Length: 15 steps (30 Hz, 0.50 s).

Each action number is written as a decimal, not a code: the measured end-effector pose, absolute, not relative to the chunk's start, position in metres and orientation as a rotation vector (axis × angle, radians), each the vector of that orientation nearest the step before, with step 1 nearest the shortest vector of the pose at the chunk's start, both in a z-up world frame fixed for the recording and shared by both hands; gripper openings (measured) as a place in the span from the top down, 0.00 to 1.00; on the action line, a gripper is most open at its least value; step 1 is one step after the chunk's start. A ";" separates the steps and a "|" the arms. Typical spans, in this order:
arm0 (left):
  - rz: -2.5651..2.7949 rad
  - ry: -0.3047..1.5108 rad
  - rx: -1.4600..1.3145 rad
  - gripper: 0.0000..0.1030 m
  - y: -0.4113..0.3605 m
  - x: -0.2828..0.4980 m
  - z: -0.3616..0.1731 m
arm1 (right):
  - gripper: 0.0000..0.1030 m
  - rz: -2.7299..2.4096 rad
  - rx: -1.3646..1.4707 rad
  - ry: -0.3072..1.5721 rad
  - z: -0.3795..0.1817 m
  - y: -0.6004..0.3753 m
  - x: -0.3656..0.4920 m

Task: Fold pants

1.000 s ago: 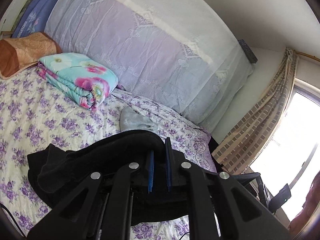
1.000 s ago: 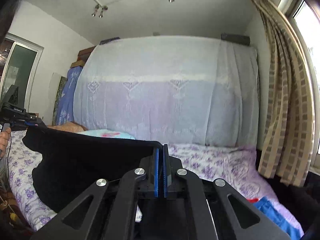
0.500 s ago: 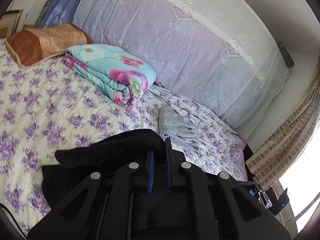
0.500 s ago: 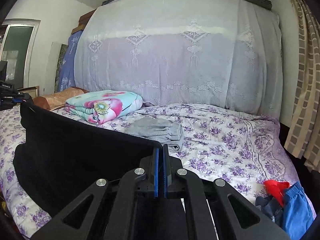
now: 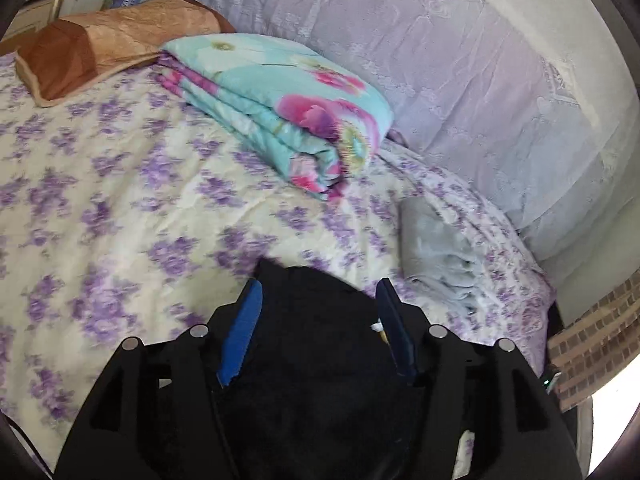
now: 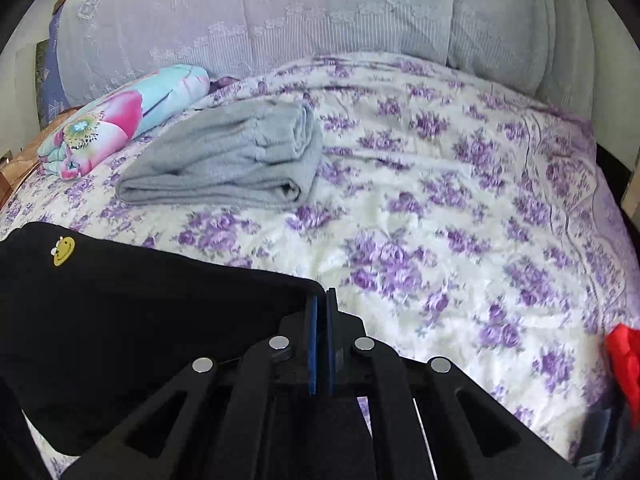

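Left gripper (image 5: 318, 300) is opening, its blue pads wide apart with the black pants (image 5: 316, 344) lying loose between them on the bed (image 5: 120, 208). Right gripper (image 6: 321, 304) pinches the pants' corner, near the grey folded cloth (image 6: 224, 160).

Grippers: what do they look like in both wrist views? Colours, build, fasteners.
Left gripper and right gripper match: matte black angular linkage arms with cut-out slots, round silver pivot fasteners, and flat blue pads lining the fingers. No cables, markings or sleeves visible.
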State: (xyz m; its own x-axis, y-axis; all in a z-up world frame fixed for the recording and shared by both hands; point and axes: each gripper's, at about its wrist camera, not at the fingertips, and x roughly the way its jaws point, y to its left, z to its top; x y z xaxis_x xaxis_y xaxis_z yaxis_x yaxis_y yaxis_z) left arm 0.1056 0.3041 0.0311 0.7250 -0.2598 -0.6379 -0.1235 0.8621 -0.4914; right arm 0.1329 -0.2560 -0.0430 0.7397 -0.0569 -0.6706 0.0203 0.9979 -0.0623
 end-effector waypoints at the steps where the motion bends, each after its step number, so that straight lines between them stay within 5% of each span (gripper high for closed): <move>1: -0.037 0.775 -0.513 0.44 0.315 0.091 0.027 | 0.97 -0.037 -0.040 0.743 -0.048 -0.257 0.133; 8: 0.110 0.871 -0.579 0.44 0.381 -0.007 -0.009 | 0.96 -0.008 0.031 0.759 -0.058 -0.264 0.132; 15: -0.011 0.953 -0.701 0.44 0.364 -0.005 -0.050 | 0.94 0.002 0.078 0.785 -0.063 -0.271 0.134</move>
State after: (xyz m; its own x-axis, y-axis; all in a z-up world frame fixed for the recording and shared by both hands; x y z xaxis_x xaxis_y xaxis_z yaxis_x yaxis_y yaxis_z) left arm -0.0051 0.3640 -0.0498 0.5961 -0.3055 -0.7425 -0.2882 0.7818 -0.5530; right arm 0.1343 -0.2708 -0.0626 0.7078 0.0309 -0.7057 0.0269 0.9971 0.0706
